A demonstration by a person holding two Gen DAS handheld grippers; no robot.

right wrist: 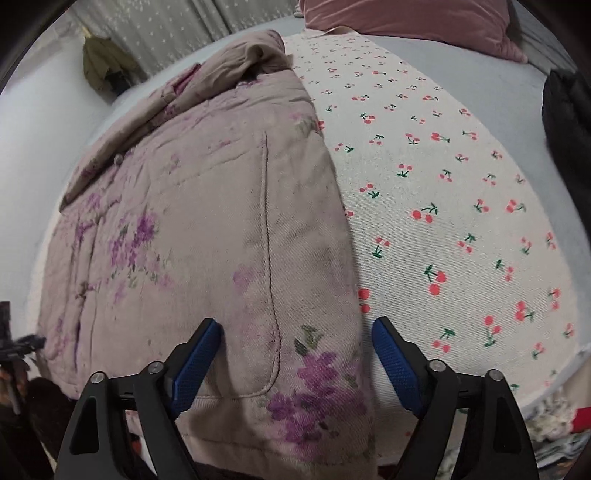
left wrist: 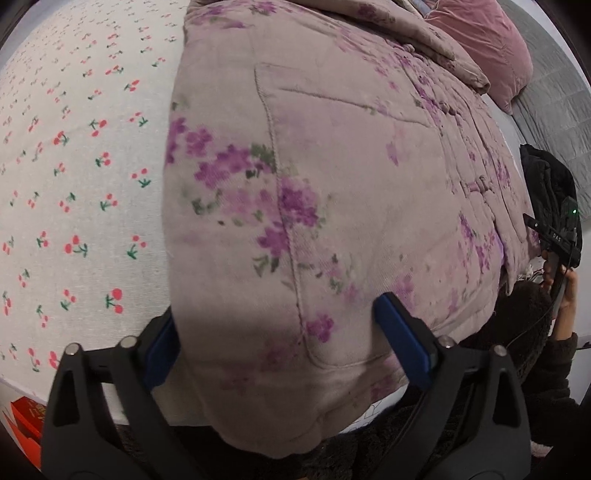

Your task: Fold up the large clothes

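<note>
A padded floral jacket (left wrist: pixel 332 177) is laid flat on a cherry-print sheet (left wrist: pixel 81 177) on the bed. Its near hem corner is seen between the wide-spread jaws of the left hand-held gripper (left wrist: pixel 275 339), unpinched. The opposite hem corner (right wrist: pixel 325 387) is bracketed likewise by the right hand-held gripper (right wrist: pixel 295 343), jaws wide, nothing gripped. Bare sheet is left open beside each side edge; a pink pillow (right wrist: pixel 406 18) is seen beyond.

The only readable lettering is "DAS", in pale letters on a black device (left wrist: pixel 554 236) at the far right, by a person's hand (left wrist: pixel 567 295).
</note>
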